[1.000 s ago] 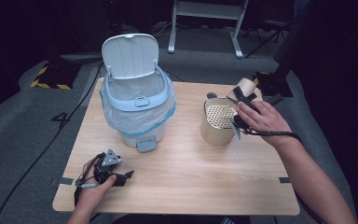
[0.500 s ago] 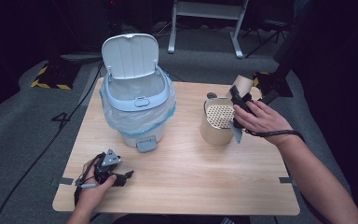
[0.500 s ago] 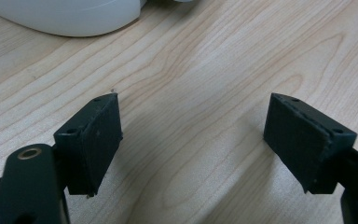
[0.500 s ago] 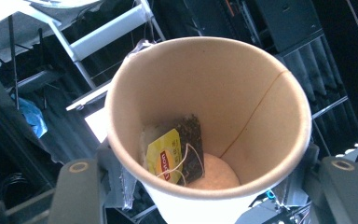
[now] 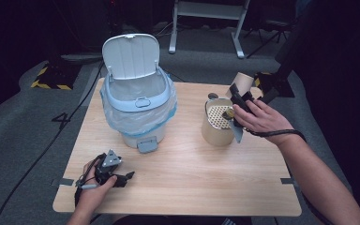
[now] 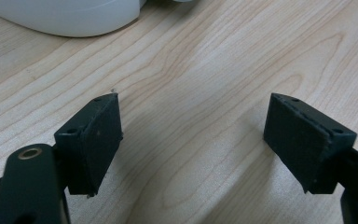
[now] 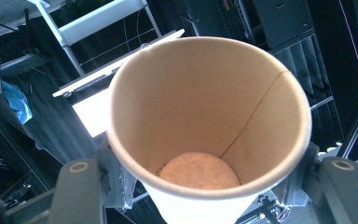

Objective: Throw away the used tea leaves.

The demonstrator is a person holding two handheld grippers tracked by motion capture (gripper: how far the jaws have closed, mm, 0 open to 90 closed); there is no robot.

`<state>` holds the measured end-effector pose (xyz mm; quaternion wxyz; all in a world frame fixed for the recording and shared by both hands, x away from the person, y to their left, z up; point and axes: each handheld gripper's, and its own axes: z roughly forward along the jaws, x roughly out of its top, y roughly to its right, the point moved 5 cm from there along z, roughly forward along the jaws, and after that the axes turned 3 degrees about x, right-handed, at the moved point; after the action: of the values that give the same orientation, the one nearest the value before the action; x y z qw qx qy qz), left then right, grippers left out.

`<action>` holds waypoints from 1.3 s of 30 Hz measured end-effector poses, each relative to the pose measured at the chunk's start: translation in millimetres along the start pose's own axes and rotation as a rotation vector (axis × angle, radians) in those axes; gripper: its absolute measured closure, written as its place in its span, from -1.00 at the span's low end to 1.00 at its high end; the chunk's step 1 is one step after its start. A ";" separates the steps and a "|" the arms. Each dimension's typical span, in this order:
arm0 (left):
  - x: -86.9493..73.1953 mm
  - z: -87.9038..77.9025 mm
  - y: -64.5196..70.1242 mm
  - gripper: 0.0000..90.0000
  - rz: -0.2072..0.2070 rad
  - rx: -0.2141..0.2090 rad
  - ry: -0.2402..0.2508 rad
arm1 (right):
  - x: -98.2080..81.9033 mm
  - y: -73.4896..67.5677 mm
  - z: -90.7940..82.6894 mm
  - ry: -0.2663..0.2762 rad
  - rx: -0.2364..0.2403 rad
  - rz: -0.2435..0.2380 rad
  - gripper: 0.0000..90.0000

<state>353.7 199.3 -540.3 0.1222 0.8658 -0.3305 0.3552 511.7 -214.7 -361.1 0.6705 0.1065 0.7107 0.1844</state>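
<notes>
While the right tool (image 5: 238, 96) clamps a paper cup (image 7: 209, 126), axis tilted, mouth toward its camera, left tool (image 6: 191, 144) wide open, empty.

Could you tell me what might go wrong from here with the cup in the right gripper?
The paper cup is held by its thin wall in the right gripper, so it may crush or slip. It hangs past the holder; swinging toward the bin could knock the holder over.

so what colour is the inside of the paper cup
Plain tan-brown inside the paper cup, with one thin seam line; the right gripper view shows it best.
</notes>
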 end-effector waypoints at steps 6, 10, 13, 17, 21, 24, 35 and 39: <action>0.0 0.0 -0.1 -0.56 0.001 0.000 0.000 | 1.6 -0.5 0.1 0.018 0.004 0.012 -0.19; 0.0 0.0 0.0 -0.56 0.000 0.000 0.000 | -0.8 0.7 0.8 0.043 0.006 0.145 -0.20; 0.0 0.0 0.0 -0.56 0.000 0.000 0.000 | -6.5 1.9 2.2 0.101 0.019 0.317 -0.21; 0.0 0.0 0.0 -0.56 0.000 -0.001 0.000 | -15.8 1.2 3.1 0.217 0.076 0.680 -0.22; 0.0 0.0 0.0 -0.56 0.000 0.000 0.000 | -27.9 -1.1 5.0 0.364 0.146 1.084 -0.23; 0.0 0.0 -0.1 -0.56 0.000 0.000 0.000 | -36.3 -7.3 8.4 0.495 0.226 1.424 -0.23; 0.1 0.1 0.2 -0.57 0.000 -0.004 -0.001 | -41.6 -35.3 14.6 0.889 0.525 2.245 -0.24; 0.1 0.2 0.5 -0.57 -0.002 -0.004 0.000 | -40.2 -38.6 13.8 1.014 0.632 2.368 -0.25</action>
<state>353.5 198.7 -540.4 0.1241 0.8660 -0.3304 0.3543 532.2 -264.2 -340.4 -0.2856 0.7281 0.3711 0.5005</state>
